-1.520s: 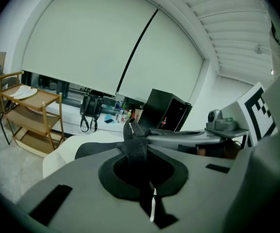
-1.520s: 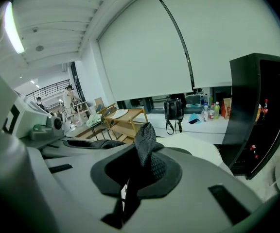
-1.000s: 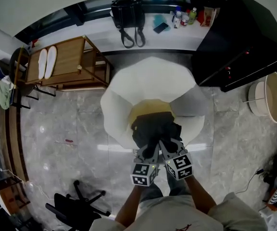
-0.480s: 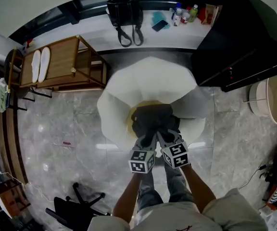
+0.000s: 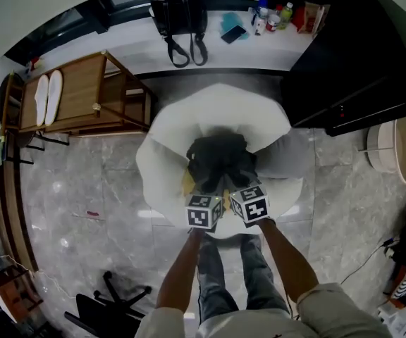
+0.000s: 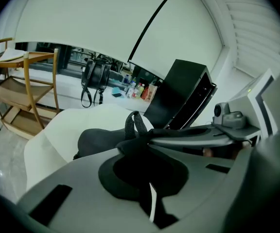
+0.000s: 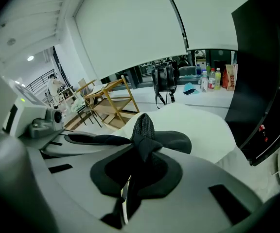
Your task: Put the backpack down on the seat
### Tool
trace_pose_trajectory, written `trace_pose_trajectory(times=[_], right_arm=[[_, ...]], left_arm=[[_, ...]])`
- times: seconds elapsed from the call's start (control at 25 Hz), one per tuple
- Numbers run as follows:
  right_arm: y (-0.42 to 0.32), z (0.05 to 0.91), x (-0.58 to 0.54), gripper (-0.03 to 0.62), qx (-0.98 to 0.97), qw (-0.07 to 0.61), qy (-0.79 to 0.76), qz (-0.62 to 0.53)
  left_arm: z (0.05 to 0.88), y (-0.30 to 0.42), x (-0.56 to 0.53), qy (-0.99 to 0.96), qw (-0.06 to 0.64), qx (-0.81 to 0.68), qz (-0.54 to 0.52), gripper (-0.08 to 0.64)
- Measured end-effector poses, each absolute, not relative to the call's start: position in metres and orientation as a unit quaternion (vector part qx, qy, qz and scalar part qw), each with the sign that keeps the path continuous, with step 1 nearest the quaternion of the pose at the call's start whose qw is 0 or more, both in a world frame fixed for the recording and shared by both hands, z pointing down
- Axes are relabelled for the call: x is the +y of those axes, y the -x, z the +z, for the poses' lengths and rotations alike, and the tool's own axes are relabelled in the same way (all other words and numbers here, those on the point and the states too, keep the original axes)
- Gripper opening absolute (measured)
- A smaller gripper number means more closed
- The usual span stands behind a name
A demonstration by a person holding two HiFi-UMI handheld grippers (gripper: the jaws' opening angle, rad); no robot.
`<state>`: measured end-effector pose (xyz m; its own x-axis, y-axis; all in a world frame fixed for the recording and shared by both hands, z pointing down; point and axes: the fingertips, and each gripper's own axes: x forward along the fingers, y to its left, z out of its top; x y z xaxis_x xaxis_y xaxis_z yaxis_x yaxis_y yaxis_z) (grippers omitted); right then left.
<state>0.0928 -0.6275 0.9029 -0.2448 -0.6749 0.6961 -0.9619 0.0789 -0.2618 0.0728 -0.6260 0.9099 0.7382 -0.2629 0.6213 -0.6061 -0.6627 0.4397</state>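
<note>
A black backpack (image 5: 217,157) lies over the seat of a white armchair (image 5: 217,108), covering most of a yellow cushion (image 5: 187,183). Both grippers are side by side at its near edge. My left gripper (image 5: 213,191) is shut on black backpack fabric (image 6: 101,137), with a strap loop (image 6: 132,123) standing just past its jaws. My right gripper (image 5: 232,186) is shut on a woven strap (image 7: 144,127) of the same backpack (image 7: 176,141). Whether the bag's weight rests fully on the seat is hidden.
A wooden trolley (image 5: 83,94) carrying white slippers stands left of the chair. On the back counter are a black bag (image 5: 178,9) and bottles (image 5: 270,20). A large black cabinet (image 5: 358,55) is at the right, a round basket (image 5: 393,146) beside it, a black chair base (image 5: 111,308) near left.
Both grippers have carried the backpack forward, deeper over the seat. It now hides more of the yellow cushion. Both grips are unchanged.
</note>
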Motion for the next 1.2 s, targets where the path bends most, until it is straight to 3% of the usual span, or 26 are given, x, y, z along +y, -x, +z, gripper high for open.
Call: trace_pose_trajectory(times=[0.4, 0.6, 0.8, 1.2], right_arm=[[-0.104, 0.917, -0.641, 0.035, -0.709, 0.179, -0.583, 0.353], [-0.116, 0.928, -0.629, 0.181, -0.692, 0.196, -0.593, 0.360], [-0.135, 0.934, -0.612, 0.243, -0.672, 0.210, -0.615, 0.355], [-0.124, 0.895, -0.597, 0.240, -0.685, 0.195, -0.617, 0.335]], left_arm=[[0.925, -0.080, -0.637, -0.877, 0.319, -0.249, 0.259, 0.036], [0.939, -0.058, -0.626, -0.869, 0.325, -0.254, 0.273, 0.175], [0.940, -0.039, -0.622, -0.863, 0.325, -0.266, 0.281, 0.201], [0.897, -0.048, -0.612, -0.880, 0.307, -0.266, 0.246, 0.199]])
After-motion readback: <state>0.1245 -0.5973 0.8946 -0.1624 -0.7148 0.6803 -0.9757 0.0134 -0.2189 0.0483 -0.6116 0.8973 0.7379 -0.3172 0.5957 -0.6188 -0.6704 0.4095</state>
